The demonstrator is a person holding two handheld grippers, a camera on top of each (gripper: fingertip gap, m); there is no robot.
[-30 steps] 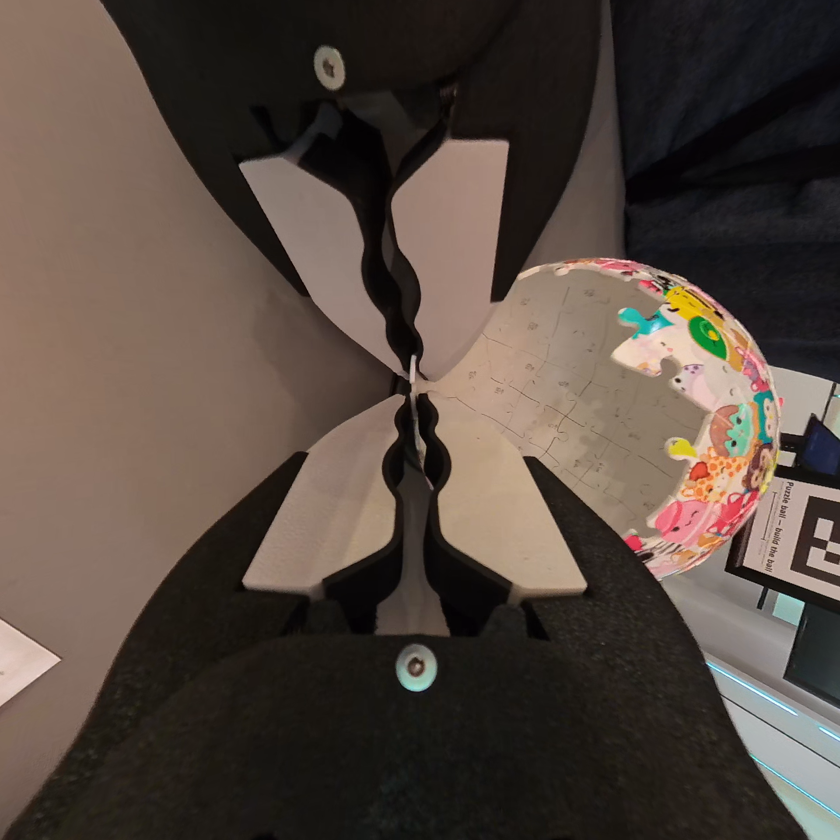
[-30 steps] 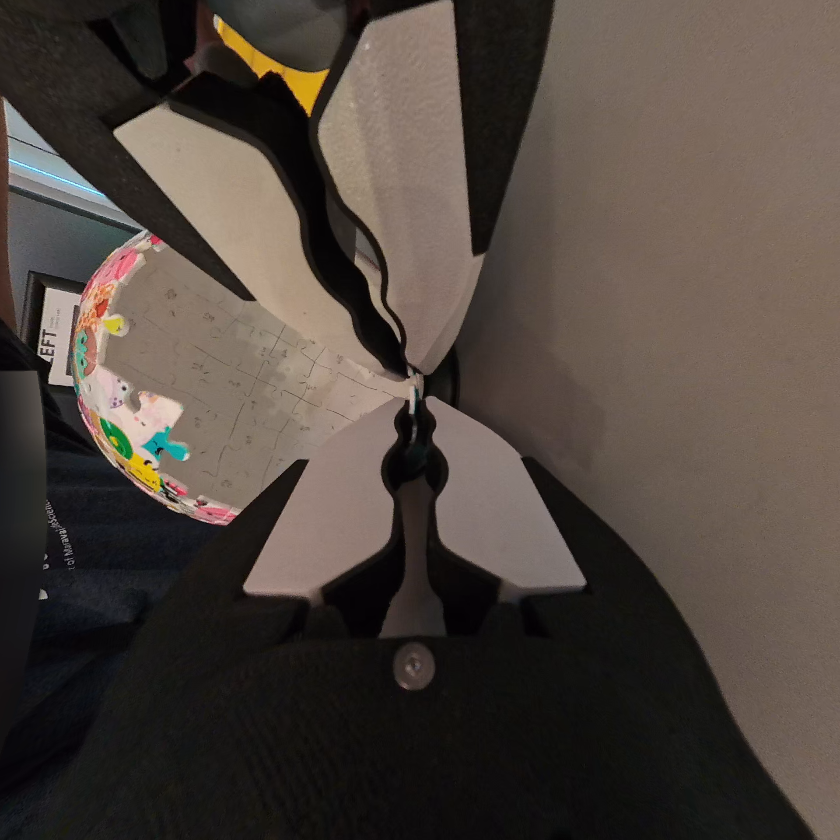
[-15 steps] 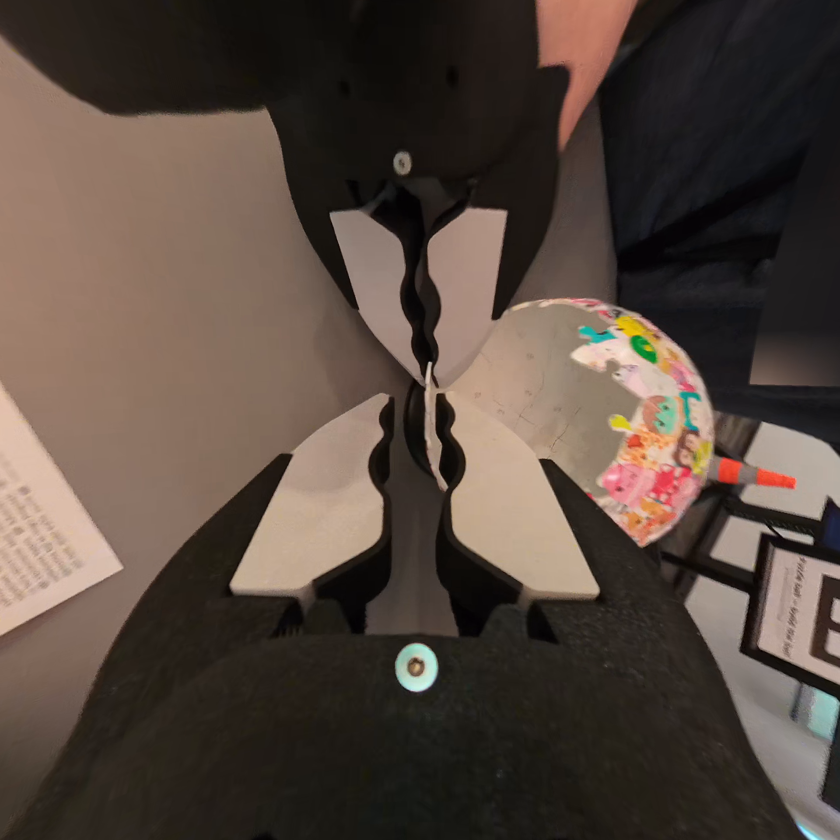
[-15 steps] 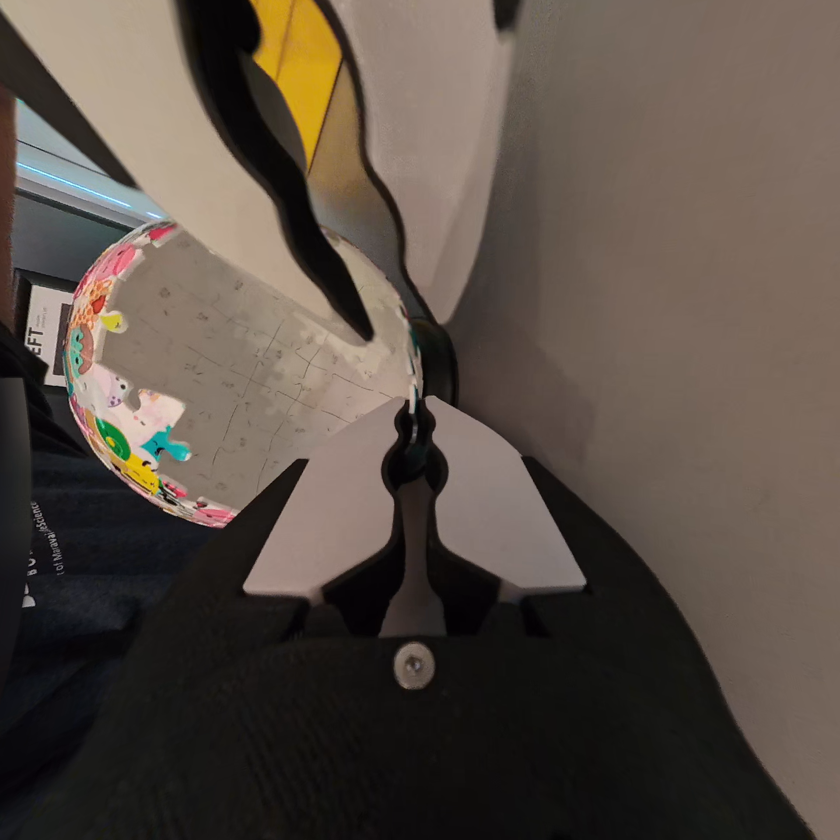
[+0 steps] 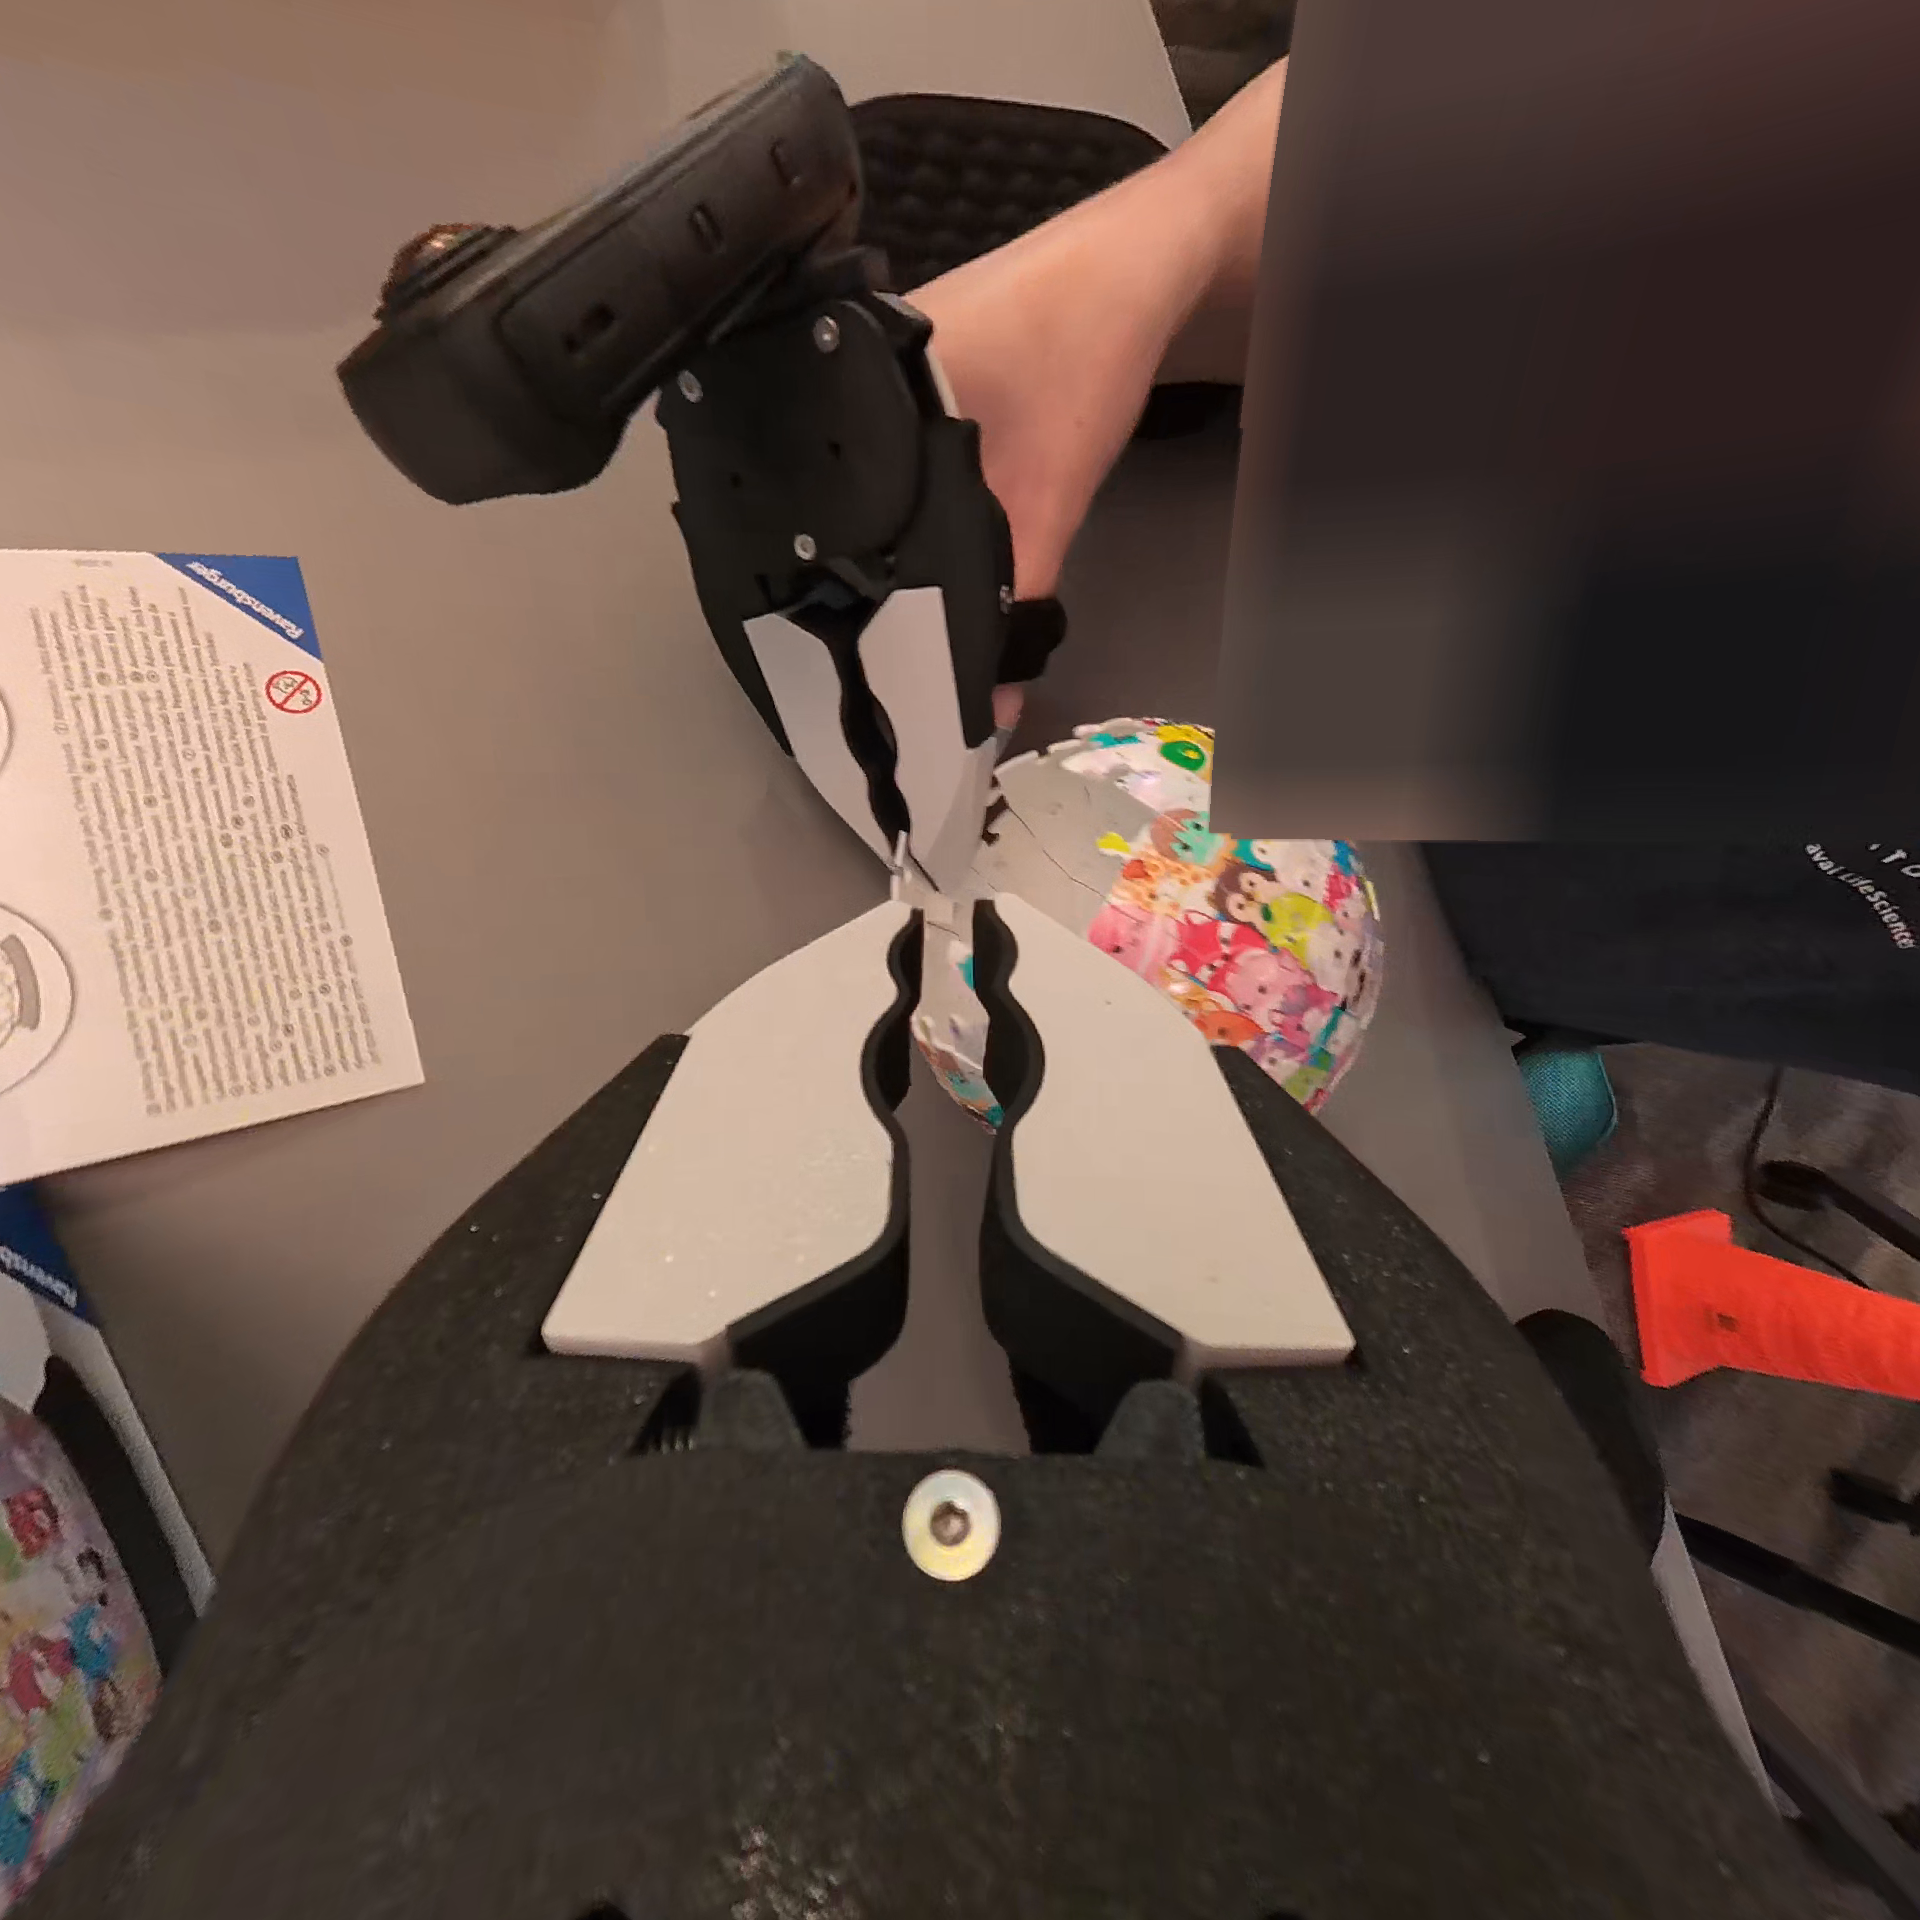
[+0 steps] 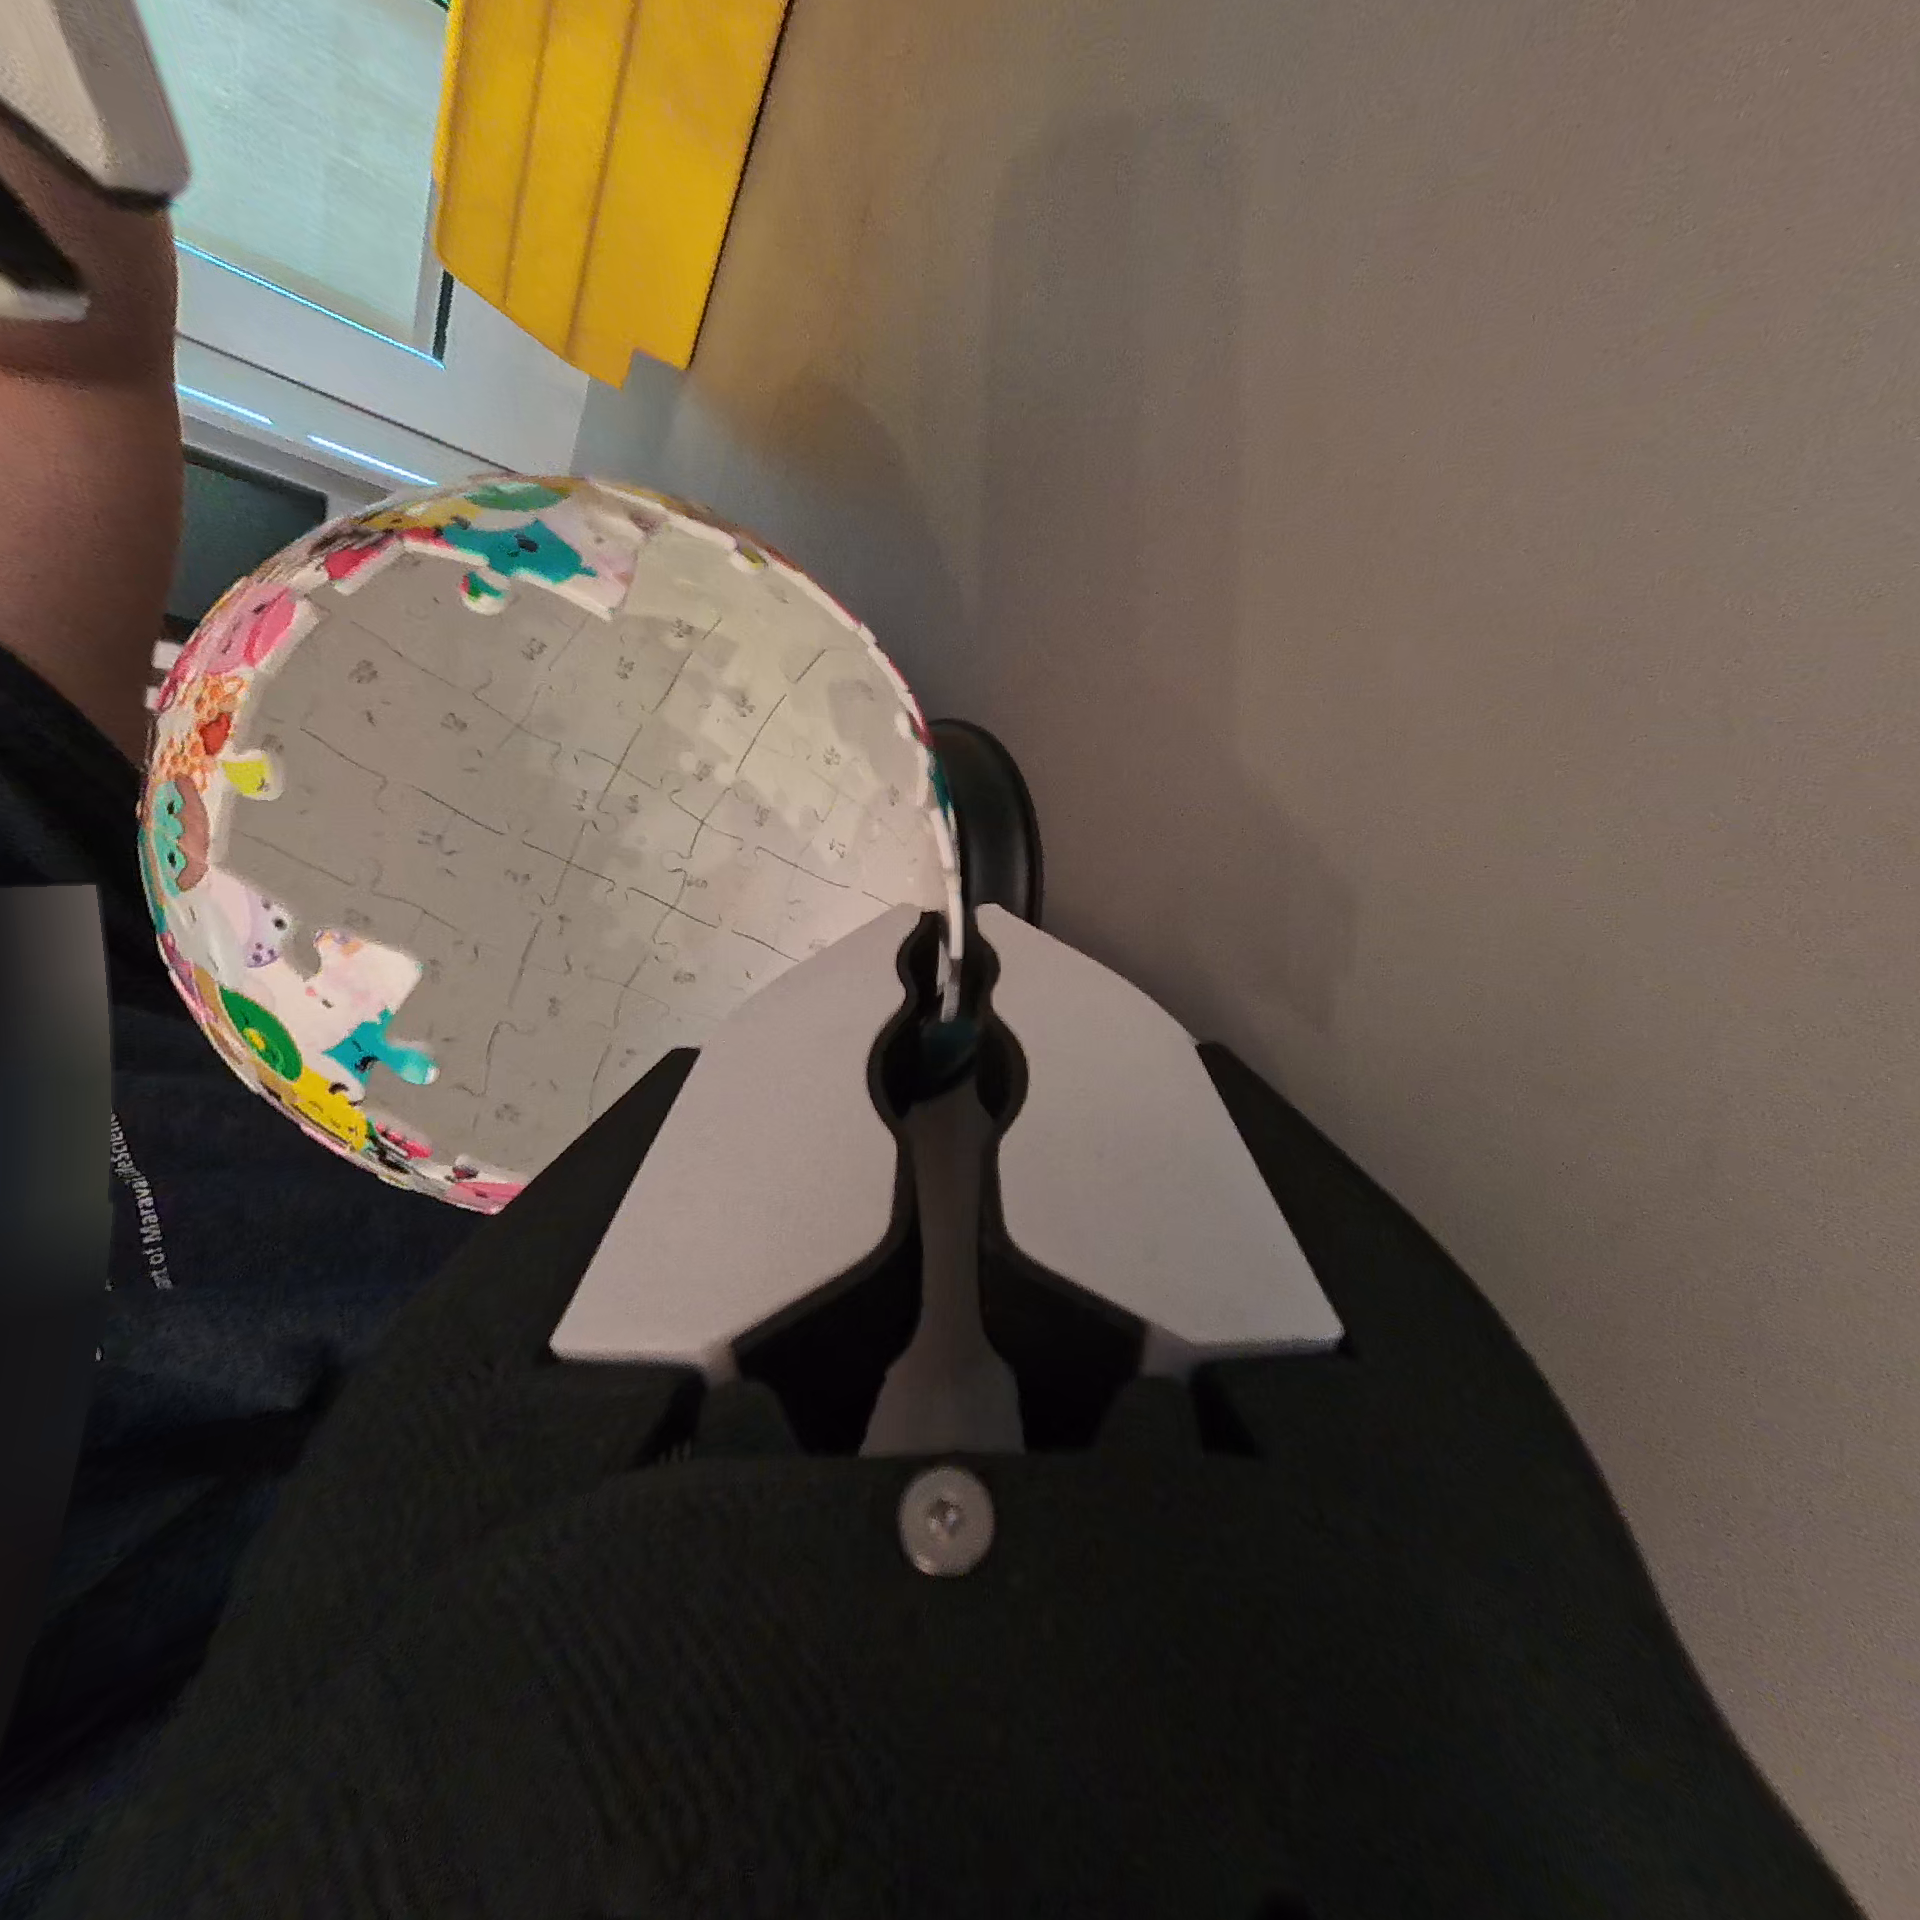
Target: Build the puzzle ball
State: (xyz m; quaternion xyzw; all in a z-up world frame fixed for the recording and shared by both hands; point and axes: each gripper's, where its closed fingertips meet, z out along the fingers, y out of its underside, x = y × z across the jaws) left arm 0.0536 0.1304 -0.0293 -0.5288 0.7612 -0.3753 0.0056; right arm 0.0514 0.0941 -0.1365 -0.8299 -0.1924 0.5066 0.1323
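Observation:
The puzzle ball (image 6: 540,831) is a part-built shell, colourful cartoon pieces outside and grey inside, with a wide opening. My right gripper (image 6: 951,925) is shut on the thin rim of the shell and holds it up off the grey table (image 6: 1455,727). In the left wrist view the ball (image 5: 1257,935) shows its colourful side, and the right gripper (image 5: 902,857) comes down from above, pinching the rim. My left gripper (image 5: 940,914) is open and empty, its tips just short of the rim and the ball showing through the gap.
A printed instruction sheet (image 5: 187,831) lies on the table at the left, with the puzzle box (image 5: 62,1558) at the lower left. An orange tool (image 5: 1766,1320) lies at the right. A person's arm (image 5: 1091,364) holds the right gripper. A yellow object (image 6: 592,177) and a black round object (image 6: 1003,810) lie beyond the ball. There is about 12 centimeters between the tips of the two grippers.
My left gripper opened, let go of the ball's rim and drew back. The right gripper stayed shut on the rim and now holds the ball alone.

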